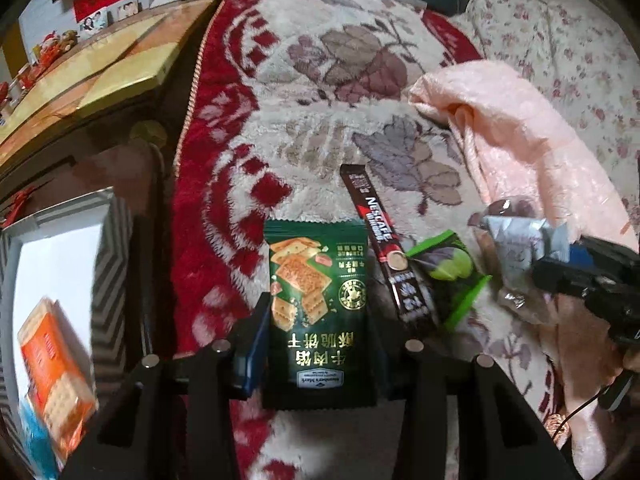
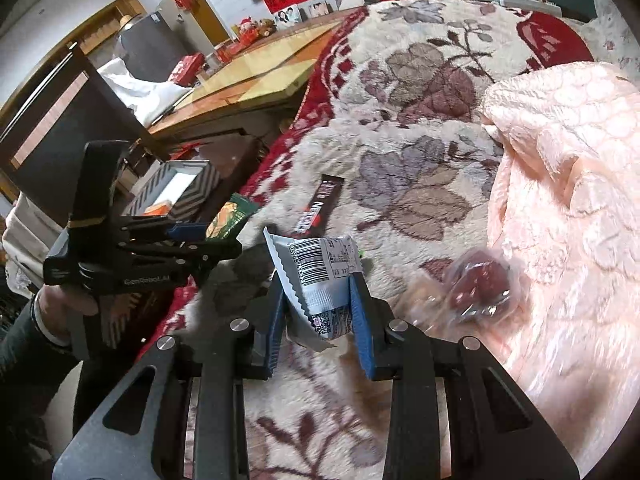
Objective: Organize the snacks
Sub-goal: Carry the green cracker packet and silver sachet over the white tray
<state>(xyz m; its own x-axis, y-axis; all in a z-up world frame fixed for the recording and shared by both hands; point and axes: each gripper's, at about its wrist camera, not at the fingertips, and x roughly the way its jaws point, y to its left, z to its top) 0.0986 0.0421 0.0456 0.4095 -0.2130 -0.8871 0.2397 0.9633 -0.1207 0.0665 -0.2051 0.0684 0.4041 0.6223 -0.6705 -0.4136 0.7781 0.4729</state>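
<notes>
My left gripper point(image 1: 320, 320) is shut on a dark green cracker packet point(image 1: 318, 308) and holds it above the floral blanket; it also shows in the right wrist view point(image 2: 230, 222). My right gripper point(image 2: 318, 300) is shut on a pale blue-grey snack packet point(image 2: 320, 272) with a barcode; this packet shows in the left wrist view point(image 1: 520, 244). A Nescafe stick point(image 1: 384, 248) and a light green packet point(image 1: 448, 276) lie on the blanket. A clear bag of red dates point(image 2: 476, 284) lies to the right.
A striped box point(image 1: 60, 280) with a white inside holds an orange cracker pack point(image 1: 52, 368) at the left, off the blanket edge. A pink blanket point(image 2: 568, 200) is piled on the right. A wooden table point(image 1: 80, 76) stands at far left.
</notes>
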